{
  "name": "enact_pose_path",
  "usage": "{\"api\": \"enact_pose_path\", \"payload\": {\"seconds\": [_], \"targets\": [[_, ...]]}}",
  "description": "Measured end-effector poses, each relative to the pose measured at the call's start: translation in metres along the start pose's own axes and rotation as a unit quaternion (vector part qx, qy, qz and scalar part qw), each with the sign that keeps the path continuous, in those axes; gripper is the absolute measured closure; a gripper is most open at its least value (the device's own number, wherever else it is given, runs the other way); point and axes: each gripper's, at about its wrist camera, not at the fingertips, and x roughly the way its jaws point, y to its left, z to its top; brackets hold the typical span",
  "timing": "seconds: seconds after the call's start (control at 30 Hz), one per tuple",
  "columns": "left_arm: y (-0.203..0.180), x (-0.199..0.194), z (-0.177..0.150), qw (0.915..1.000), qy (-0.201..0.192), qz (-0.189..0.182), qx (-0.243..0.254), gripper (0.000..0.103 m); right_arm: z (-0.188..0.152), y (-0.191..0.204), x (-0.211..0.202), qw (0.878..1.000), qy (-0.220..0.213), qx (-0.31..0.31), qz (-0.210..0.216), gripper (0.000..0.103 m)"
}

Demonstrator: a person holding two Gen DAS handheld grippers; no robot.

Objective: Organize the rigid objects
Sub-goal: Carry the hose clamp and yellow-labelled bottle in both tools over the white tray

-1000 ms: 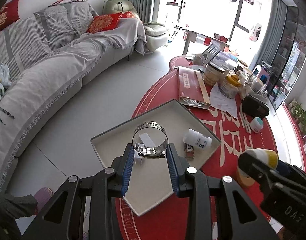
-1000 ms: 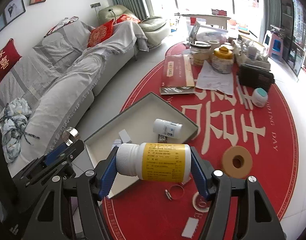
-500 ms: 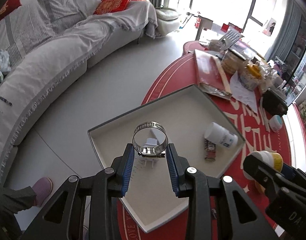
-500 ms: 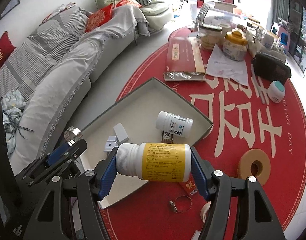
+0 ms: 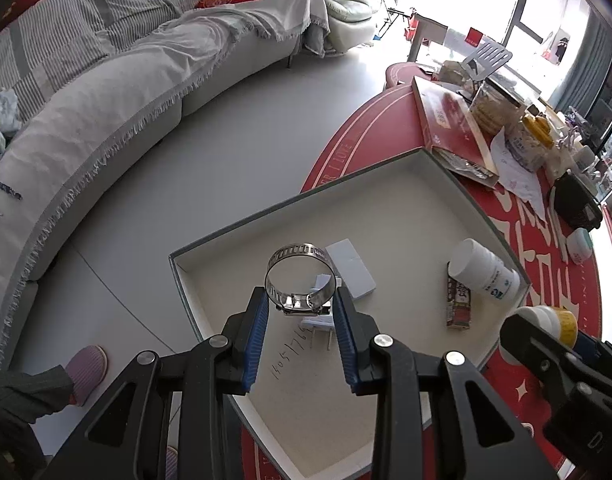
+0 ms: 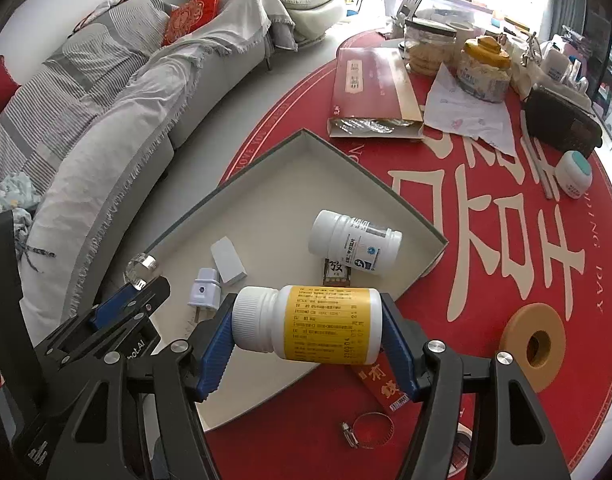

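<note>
A round bench [image 6: 486, 240] covered in red cloth with large cream characters is seen in a bright living room, beside a long grey-draped sofa [image 5: 105, 92] and a pale floor. A shallow grey tray [image 6: 380, 184] lies at the bench edge, partly overhanging it. In the tray are a white bottle [image 6: 354, 242] on its side, a small sachet [image 6: 337, 272] partly under it, a white block [image 6: 227, 260] and a white plug [image 6: 203, 290].

The left gripper [image 5: 299, 312] is narrowly set, its blue pads pinching a metal clamp [image 5: 297, 280] held upright above the tray floor. The right gripper [image 6: 308, 330] is spread wider and is clamped on the ends of a yellow-label bottle [image 6: 310, 324], held crosswise above the tray's near corner.

Only in the right wrist view are a tape roll [image 6: 534, 342], a second clamp [image 6: 368, 426] and a red packet [image 6: 380, 386] on the cloth near the tray shown. Only in the left wrist view are handwritten digits [image 5: 291, 352] on the tray floor and a slipper [image 5: 85, 368] on the floor shown. Jars, a red folder [image 6: 372, 88] and a dark pouch [image 6: 558, 128] are seen at the far side.
</note>
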Motion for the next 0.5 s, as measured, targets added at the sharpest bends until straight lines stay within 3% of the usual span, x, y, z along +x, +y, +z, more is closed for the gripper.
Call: {"api": "enact_pose_path", "payload": {"seconds": [0.5], "targets": [[-0.001, 0.017, 0.001, 0.9999, 0.011, 0.008, 0.005, 0.068, 0.003, -0.001, 0.019, 1.000, 0.015, 0.000, 0.003, 0.035]]}}
